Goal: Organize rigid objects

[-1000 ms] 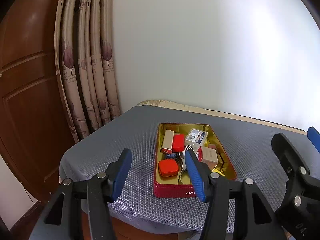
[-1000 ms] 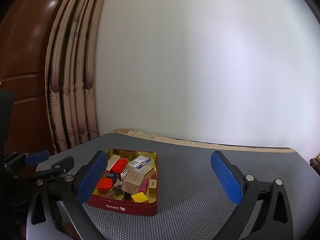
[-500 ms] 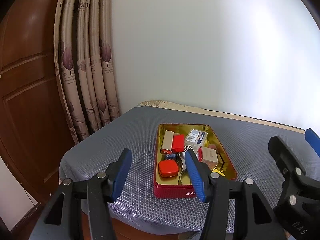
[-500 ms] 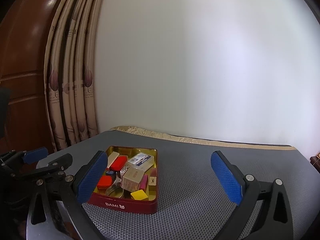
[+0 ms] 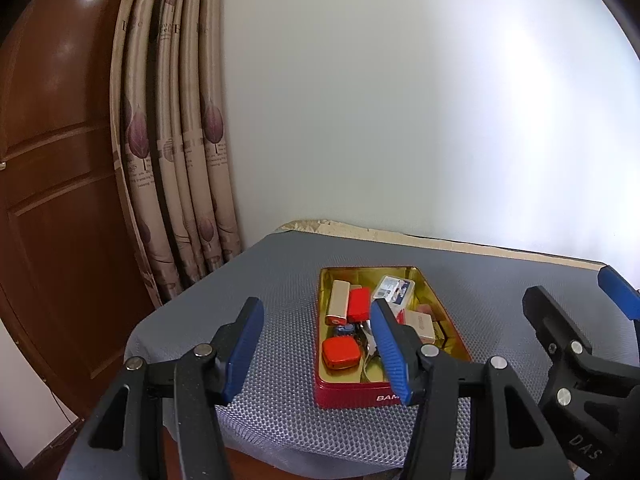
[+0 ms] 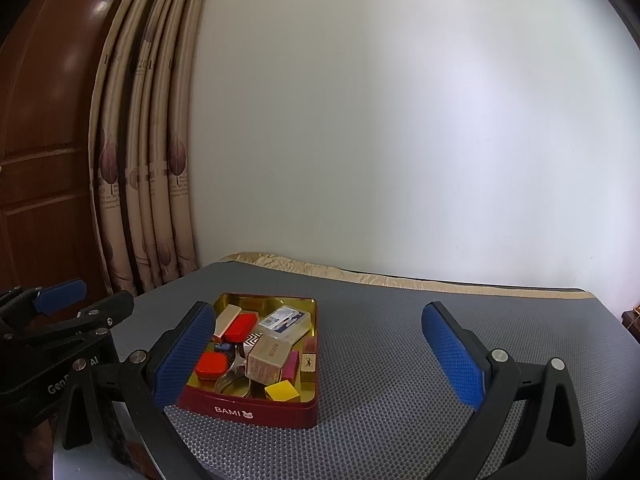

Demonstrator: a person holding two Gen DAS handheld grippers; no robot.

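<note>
The red tin (image 6: 256, 408) with the small things stands on the grey mat (image 6: 400, 360) of the desk, near its left front corner. In it we see a red square case (image 6: 211, 364), a clear box (image 6: 285, 322) and a yellow block (image 6: 282, 391). We hold the left gripper (image 5: 316, 352) and the right gripper (image 6: 320, 354) above the front edge, both wide and holding nothing
</note>
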